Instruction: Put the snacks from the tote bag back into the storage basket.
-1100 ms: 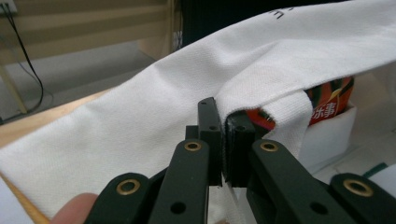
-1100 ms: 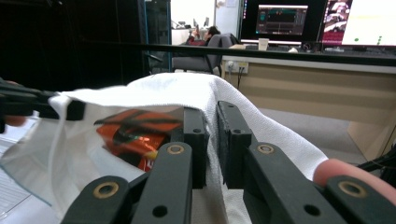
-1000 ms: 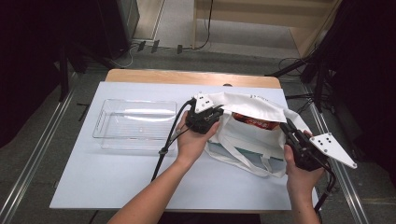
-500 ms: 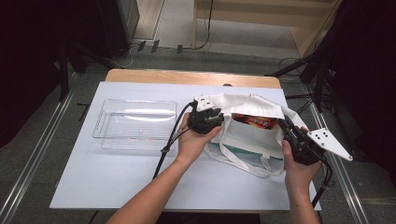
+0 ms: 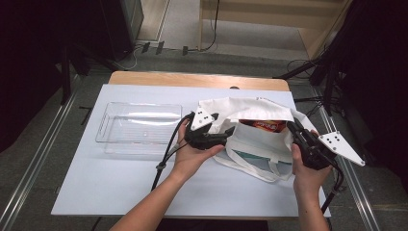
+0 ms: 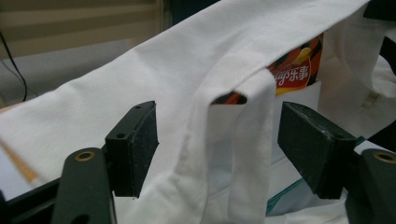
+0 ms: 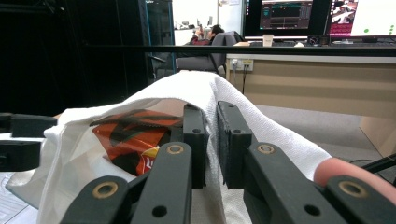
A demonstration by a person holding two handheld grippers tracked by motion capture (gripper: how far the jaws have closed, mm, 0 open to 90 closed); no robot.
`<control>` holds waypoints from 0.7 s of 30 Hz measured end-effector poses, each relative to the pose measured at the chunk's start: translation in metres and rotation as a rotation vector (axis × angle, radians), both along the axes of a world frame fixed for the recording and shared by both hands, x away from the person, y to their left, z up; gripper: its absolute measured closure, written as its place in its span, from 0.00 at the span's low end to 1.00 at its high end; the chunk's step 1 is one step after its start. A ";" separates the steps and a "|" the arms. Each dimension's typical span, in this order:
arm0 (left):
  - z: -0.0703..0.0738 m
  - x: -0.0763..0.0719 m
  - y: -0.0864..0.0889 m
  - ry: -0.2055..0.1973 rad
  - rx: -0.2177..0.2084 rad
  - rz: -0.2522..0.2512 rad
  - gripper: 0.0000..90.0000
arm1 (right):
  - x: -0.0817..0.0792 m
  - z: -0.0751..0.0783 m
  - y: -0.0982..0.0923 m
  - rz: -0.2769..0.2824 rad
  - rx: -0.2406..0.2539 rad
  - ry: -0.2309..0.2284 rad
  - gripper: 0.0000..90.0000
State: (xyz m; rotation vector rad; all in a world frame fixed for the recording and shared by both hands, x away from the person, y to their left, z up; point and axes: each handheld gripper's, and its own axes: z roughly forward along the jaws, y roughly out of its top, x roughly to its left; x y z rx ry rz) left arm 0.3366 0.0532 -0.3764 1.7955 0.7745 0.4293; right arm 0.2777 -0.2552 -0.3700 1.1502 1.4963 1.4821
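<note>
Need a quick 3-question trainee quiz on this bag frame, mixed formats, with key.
1. True or false: the right gripper is shut on the bag rim.
2. What shows inside the bag? A) crisp packet B) bottle C) towel
3. Fill in: the left gripper jaws stand ___, with the bag strap between them.

Key: 1 true; 2 A; 3 open. The left jaws have just been opening; the pads are clear of the strap.

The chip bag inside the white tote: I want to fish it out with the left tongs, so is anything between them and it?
Yes. The tote's near wall and its handle strap hang between the open left tongs and the chip bag. The right tongs are clamped on the white tote at its rim, holding its mouth up.
</note>
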 end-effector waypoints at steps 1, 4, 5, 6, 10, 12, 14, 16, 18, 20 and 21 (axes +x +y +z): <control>0.000 0.001 -0.004 0.003 0.003 -0.006 0.32 | -0.001 0.001 -0.001 0.001 0.001 -0.003 0.94; 0.001 0.004 -0.012 0.024 0.007 -0.038 0.36 | -0.002 0.002 -0.002 0.005 0.006 -0.004 0.94; 0.001 0.004 -0.014 0.020 0.032 -0.024 0.36 | -0.002 0.002 -0.002 0.005 0.006 -0.004 0.94; 0.001 0.005 -0.016 0.016 0.059 -0.003 0.39 | -0.003 0.003 -0.002 0.008 0.007 -0.004 0.94; -0.001 0.011 -0.013 0.038 0.043 -0.012 0.61 | -0.005 0.007 -0.001 0.020 -0.006 -0.016 0.94; 0.001 0.010 -0.011 0.022 0.032 -0.003 0.75 | -0.005 0.007 0.000 0.014 -0.018 -0.022 0.94; 0.006 0.010 -0.008 0.010 0.001 -0.006 0.81 | -0.005 0.007 -0.001 0.011 -0.010 -0.023 0.94; 0.011 0.012 -0.007 0.006 -0.014 -0.009 0.84 | -0.004 0.009 -0.003 0.006 -0.006 -0.025 0.94; 0.016 0.018 -0.009 0.013 -0.019 -0.002 0.86 | -0.003 0.010 -0.003 0.001 -0.009 -0.030 0.94; 0.018 0.027 -0.011 0.036 -0.035 0.003 0.87 | 0.000 0.010 -0.004 -0.005 -0.006 -0.021 0.94; 0.017 0.033 -0.012 0.058 -0.040 0.006 0.88 | 0.001 0.010 -0.004 -0.008 -0.004 -0.017 0.94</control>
